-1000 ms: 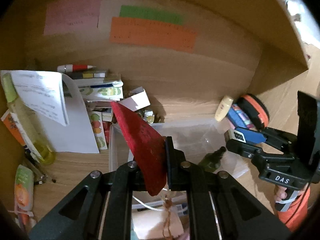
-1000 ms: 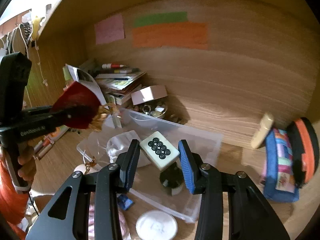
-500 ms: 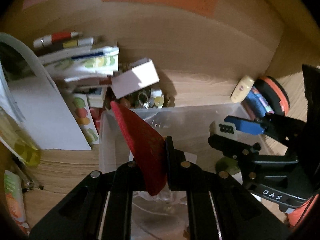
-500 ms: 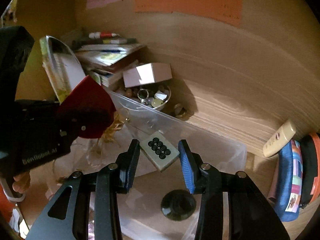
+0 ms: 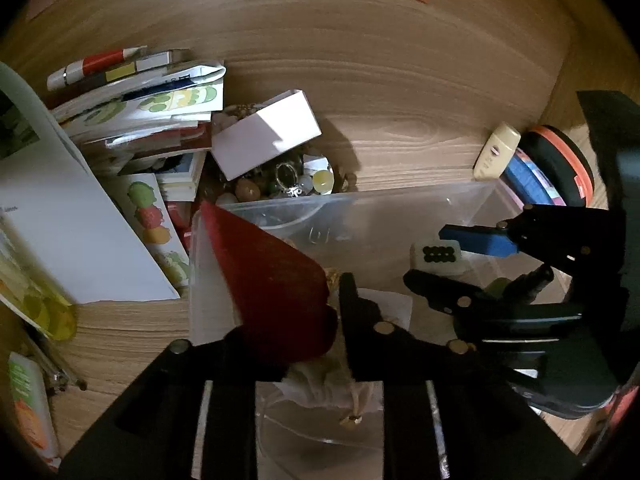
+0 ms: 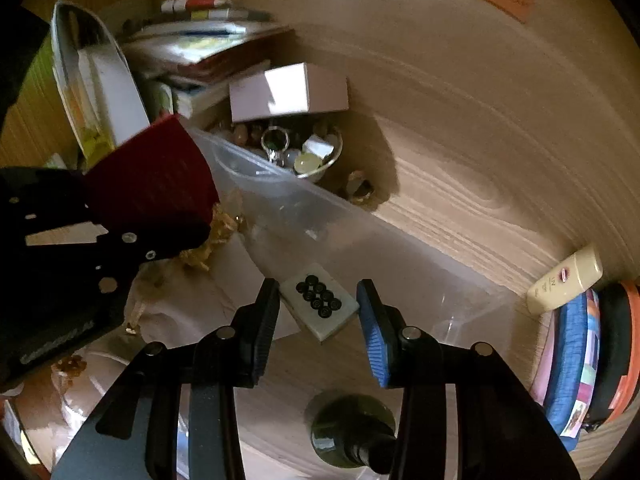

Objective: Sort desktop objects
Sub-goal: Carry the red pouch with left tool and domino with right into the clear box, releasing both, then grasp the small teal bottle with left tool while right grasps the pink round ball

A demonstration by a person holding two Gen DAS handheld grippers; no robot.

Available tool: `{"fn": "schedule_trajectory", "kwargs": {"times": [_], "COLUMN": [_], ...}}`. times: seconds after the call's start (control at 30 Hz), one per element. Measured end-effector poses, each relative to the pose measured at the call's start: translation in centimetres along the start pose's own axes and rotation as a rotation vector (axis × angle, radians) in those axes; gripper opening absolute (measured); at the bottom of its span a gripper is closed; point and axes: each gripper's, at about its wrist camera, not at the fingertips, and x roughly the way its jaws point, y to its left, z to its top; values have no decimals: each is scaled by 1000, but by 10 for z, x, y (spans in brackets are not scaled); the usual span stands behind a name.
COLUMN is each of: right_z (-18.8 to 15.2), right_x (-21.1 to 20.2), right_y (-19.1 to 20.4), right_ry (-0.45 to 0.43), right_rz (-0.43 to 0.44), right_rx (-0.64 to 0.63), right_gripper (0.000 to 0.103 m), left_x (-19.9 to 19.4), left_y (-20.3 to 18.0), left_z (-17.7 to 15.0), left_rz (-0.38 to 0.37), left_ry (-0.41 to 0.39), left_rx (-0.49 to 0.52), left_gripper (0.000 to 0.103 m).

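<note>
Mahjong tile (image 6: 319,301), one only, white-faced with a block of dark circles, sits pinched by its two short ends between the fingers of the right gripper (image 6: 318,312), hanging over the clear plastic bin (image 5: 400,216) that stands near the back edge of the surface. It looks small, hard and dense for its bulk, with smooth, probably slippery faces, so the flat end faces now held seem the sound place to grip; I judge that a drop into the bin would hardly harm it. One red fan-shaped card (image 5: 272,280) with a gold tassel lies between the fingers of the left gripper (image 5: 336,312), whose jaws are opening, a gap showing on its right side. It appears thin, light and stiff, best taken near its narrow end. Inside the bin lie one pale drawstring pouch (image 5: 340,392) and one dark green bottle (image 6: 348,436).
</note>
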Motion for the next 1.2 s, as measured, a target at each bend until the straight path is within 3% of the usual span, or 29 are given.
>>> {"fn": "schedule_trajectory", "kwargs": {"times": [0.1, 0.17, 0.27, 0.47, 0.57, 0.6, 0.87, 0.93, 1.0, 1.2], "right_z": [0, 0, -1, -6, -10, -8, -31, -45, -58, -92], "right_x": [2, 2, -2, -27, -47, -52, -111, -131, -145, -170], "right_y": [1, 1, 0, -6, -7, -7, -15, -13, -15, -18], "right_ry": [-2, -3, -16, -86, -136, -155, -279, -318, -349, -403], "right_rz": [-21, -33, -45, -71, -78, -75, -57, -59, -66, -90], "right_rx": [-7, -6, -1, 35, 58, 65, 103, 109, 109, 120], "right_gripper": [36, 37, 41, 62, 77, 82, 84, 91, 95, 97], "left_x": [-3, -7, -12, -35, -48, -54, -97, -107, -118, -139], "left_y": [-1, -1, -2, 0, -2, -2, 0, -2, -2, -5], "left_z": [-1, -1, 0, 1, 2, 2, -9, -15, -21, -46], "left_rz": [-4, -5, 2, -5, -10, -8, 5, 12, 26, 99], "left_ry": [-3, -9, -23, -62, -85, -97, -162, -176, -195, -230], "left_rx": [2, 3, 7, 8, 8, 5, -9, -2, 2, 20], "left_gripper": [33, 45, 47, 60, 70, 71, 78, 81, 89, 90]}}
